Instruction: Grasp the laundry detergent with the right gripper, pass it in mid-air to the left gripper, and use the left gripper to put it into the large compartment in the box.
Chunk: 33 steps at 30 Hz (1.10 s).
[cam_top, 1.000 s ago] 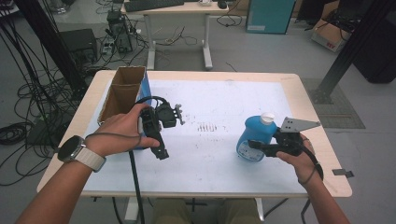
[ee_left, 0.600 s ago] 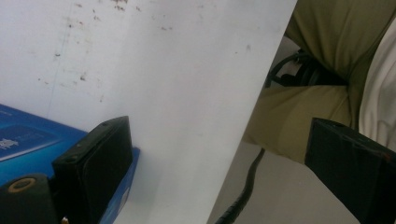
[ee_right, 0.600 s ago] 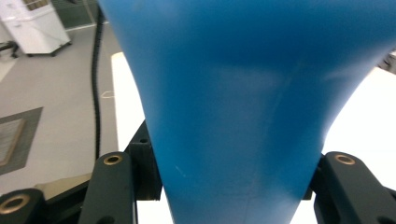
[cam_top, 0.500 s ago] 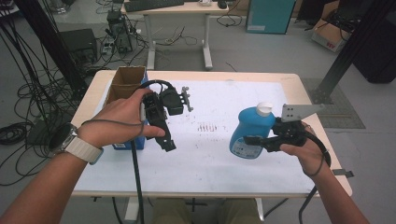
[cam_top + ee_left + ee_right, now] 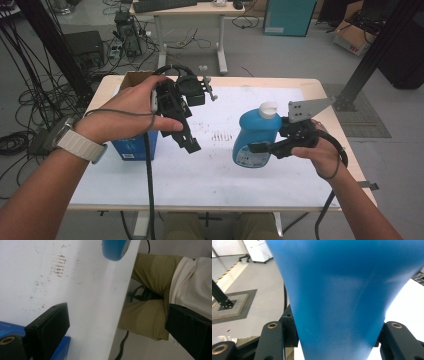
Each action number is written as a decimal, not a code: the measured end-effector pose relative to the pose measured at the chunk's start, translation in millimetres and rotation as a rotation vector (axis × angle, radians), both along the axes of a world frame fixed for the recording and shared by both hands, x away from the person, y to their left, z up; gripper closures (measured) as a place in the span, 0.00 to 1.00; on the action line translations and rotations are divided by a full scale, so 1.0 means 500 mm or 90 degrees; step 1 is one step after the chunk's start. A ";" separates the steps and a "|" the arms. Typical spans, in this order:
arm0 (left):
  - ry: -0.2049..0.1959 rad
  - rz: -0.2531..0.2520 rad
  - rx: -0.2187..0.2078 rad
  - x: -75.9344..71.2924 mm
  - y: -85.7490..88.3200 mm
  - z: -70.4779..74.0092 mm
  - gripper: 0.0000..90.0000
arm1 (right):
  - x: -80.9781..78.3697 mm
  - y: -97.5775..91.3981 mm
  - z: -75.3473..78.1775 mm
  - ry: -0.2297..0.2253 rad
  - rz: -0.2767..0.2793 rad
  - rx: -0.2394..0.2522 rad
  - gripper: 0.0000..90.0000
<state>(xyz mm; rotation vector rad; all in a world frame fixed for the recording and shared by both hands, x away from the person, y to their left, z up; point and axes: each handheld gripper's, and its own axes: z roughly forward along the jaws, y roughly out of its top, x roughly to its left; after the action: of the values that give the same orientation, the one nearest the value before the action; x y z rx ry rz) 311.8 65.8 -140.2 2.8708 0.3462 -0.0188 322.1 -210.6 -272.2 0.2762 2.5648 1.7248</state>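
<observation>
The right claw (image 5: 257, 147) has its jaws pressed against both sides of a blue bottle (image 5: 256, 136), gripping it low on its body. The bottle stands upright, long axis vertical, its white cap (image 5: 268, 109) pointing up; it hangs over the table (image 5: 210, 175), right of the faint brown marks (image 5: 219, 135) on the tabletop. Left of the bottle, the left claw (image 5: 187, 140) is held up in the air with nothing between its jaws, which have just been opening and now gape wide, pointing down toward the table. Beyond it, further left of the bottle, a blue box (image 5: 134, 147) sits on the table, with a cardboard box (image 5: 135, 79) behind.
</observation>
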 end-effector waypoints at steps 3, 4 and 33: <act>-0.007 -0.005 0.001 -0.003 -0.004 0.009 0.07 | 0.002 0.018 0.003 -0.002 0.017 -0.003 0.49; -0.007 -0.006 -0.002 -0.005 -0.005 0.011 0.07 | 0.003 0.024 0.004 -0.003 0.022 -0.005 0.49; -0.019 -0.034 -0.031 0.002 -0.048 0.024 0.06 | 0.007 0.127 -0.015 0.012 0.114 -0.027 0.49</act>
<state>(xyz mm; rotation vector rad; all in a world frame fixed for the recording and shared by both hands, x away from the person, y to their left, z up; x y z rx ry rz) 312.9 41.7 -128.4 2.8278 0.2596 0.0050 325.4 -147.1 -279.8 0.0625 2.7115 1.7271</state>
